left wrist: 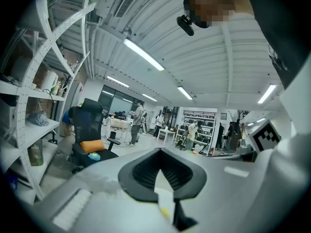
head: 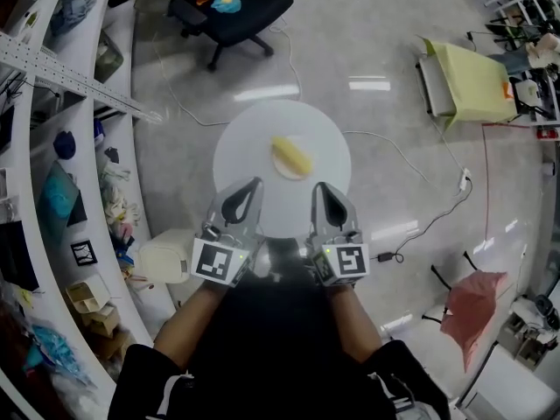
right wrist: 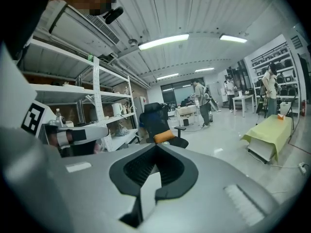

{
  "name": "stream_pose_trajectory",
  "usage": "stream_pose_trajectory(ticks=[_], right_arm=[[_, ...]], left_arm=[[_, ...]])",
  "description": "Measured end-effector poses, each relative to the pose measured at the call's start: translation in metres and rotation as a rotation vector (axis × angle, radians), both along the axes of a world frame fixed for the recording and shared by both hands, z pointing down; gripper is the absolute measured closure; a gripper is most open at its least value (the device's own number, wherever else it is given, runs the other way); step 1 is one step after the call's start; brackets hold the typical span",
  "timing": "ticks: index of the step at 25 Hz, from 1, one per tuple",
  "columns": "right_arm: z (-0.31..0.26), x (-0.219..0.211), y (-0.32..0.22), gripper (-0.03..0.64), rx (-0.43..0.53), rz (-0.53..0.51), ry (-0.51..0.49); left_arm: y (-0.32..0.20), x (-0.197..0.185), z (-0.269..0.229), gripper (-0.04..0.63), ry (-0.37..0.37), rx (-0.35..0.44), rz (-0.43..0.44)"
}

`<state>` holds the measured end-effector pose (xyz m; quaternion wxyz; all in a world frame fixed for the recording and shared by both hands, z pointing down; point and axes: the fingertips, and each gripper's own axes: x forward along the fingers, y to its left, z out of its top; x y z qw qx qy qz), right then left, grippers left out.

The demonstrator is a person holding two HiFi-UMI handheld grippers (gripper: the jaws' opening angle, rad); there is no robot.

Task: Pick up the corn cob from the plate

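A yellow corn cob [head: 292, 157] lies on a white plate [head: 307, 174] in the middle of a round white table [head: 249, 134]. Both grippers hover over the table's near edge, short of the plate and pointing at it. My left gripper [head: 252, 188] is shut and empty, with its jaws together [left wrist: 162, 166]. A sliver of yellow shows through the slit below them. My right gripper [head: 320, 189] is shut too, with nothing between its pads [right wrist: 151, 166]. The two grippers stand side by side, a hand's width apart, with the cob ahead between them.
A black office chair [head: 229, 7] with an orange cushion stands beyond the table. Curved white shelving [head: 52, 147] runs along the left. A low cart under a yellow-green cover [head: 468, 81] sits at the right. Cables [head: 411, 160] trail over the floor, and a white container [head: 166, 256] stands near left.
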<state>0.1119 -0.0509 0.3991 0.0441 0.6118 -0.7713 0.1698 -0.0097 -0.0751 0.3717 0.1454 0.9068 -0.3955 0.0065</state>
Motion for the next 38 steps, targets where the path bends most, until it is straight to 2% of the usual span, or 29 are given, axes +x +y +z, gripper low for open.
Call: stream_pose_trajectory(ticks=[14,28,31,38], right_arm=[[0.075,0.004,-0.026,0.607,-0.131,-0.058,0.033],[0.134,0.010,-0.041,0.606,-0.225,-0.120,0.073],[0.153,0.009,-0.041,0.565,-0.272,-0.147,0.076],[0.193,0.010,-0.045,0.531,-0.346,-0.186,0.111]], left_arm=[[-0.025,0.015,0.056,0.594,-0.042,-0.081,-0.009],[-0.033,0.036,0.102,0.594,-0.037,-0.144,0.004],[-0.034,0.040,0.108,0.594,-0.032,-0.148,0.008],[-0.031,0.046,0.124,0.594,-0.043,-0.168,0.026]])
